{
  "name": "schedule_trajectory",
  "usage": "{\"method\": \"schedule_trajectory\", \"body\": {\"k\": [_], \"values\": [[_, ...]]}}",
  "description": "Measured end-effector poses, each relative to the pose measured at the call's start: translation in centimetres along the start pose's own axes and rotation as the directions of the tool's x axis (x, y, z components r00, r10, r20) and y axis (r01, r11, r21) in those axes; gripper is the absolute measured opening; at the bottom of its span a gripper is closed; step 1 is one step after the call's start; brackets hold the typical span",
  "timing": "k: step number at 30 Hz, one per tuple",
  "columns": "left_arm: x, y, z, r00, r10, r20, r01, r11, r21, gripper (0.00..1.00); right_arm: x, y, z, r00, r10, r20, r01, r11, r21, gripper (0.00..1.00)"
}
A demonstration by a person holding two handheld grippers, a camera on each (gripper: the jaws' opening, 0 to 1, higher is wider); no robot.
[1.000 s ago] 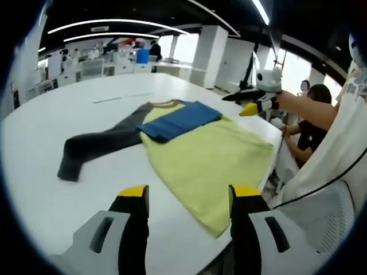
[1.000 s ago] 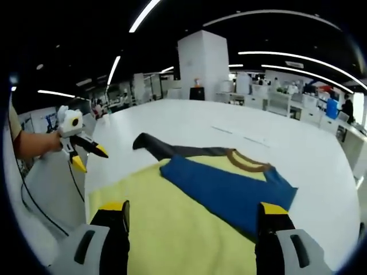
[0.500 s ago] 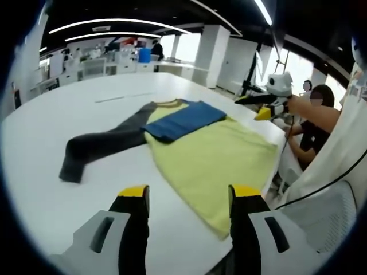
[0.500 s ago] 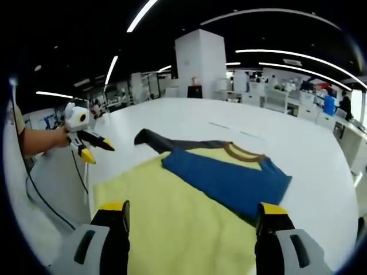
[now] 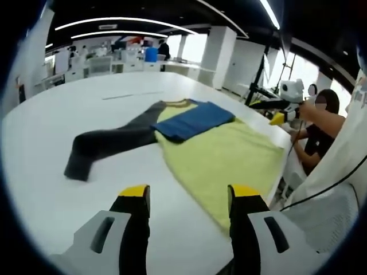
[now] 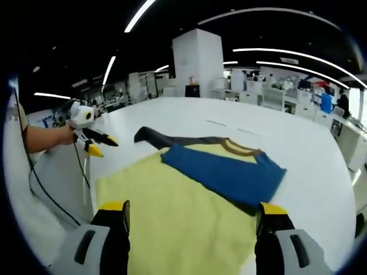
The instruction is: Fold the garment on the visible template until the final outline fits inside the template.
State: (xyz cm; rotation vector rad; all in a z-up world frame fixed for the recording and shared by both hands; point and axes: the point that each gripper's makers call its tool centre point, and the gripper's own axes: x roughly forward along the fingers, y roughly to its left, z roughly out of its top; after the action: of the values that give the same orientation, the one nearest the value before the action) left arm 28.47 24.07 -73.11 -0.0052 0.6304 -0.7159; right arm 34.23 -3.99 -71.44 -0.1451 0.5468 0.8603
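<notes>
Yellow garment (image 5: pixel 218 157) lies beyond both open grippers

table: white, bare surface (image 5: pixel 69 109) toward 10 o'clock
pillar: white (image 6: pixel 198 63), at 12 o'clock
seated person: (image 5: pixel 321 123), at 3 o'clock beside table

The garment (image 6: pixel 189 212) hem runs hidden behind the right tongs (image 6: pixel 192 220).
</notes>
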Motion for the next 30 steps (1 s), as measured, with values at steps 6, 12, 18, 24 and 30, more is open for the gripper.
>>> {"method": "schedule_trajectory", "body": {"k": [6, 12, 18, 24, 30], "values": [[0.1, 1.7, -0.2, 0.999, 0.043, -0.002, -0.042, 0.999, 0.003, 0.49, -0.5, -0.1, -0.4, 1.0, -0.003, -0.002, 0.003, 1.0, 0.004, 0.9], [0.3, 3.3, -0.8, 0.997, 0.073, -0.024, -0.073, 0.997, -0.007, 0.49, -0.9, -0.6, -1.3, 1.0, -0.013, -0.014, 0.013, 1.0, 0.014, 0.9], [0.2, 4.9, -1.1, 0.993, 0.109, -0.034, -0.109, 0.994, -0.011, 0.49, -1.3, -1.0, -1.9, 0.999, -0.023, -0.024, 0.024, 0.999, 0.023, 0.9], [0.1, 6.7, -1.0, 0.989, 0.147, -0.029, -0.148, 0.989, -0.031, 0.49, -1.7, -1.4, -2.3, 0.999, -0.033, -0.032, 0.034, 0.999, 0.031, 0.9], [-0.5, 8.9, -1.0, 0.978, 0.205, -0.026, -0.207, 0.976, -0.062, 0.48, -1.7, -1.6, -3.0, 0.998, -0.04, -0.047, 0.042, 0.998, 0.04, 0.89]]}}
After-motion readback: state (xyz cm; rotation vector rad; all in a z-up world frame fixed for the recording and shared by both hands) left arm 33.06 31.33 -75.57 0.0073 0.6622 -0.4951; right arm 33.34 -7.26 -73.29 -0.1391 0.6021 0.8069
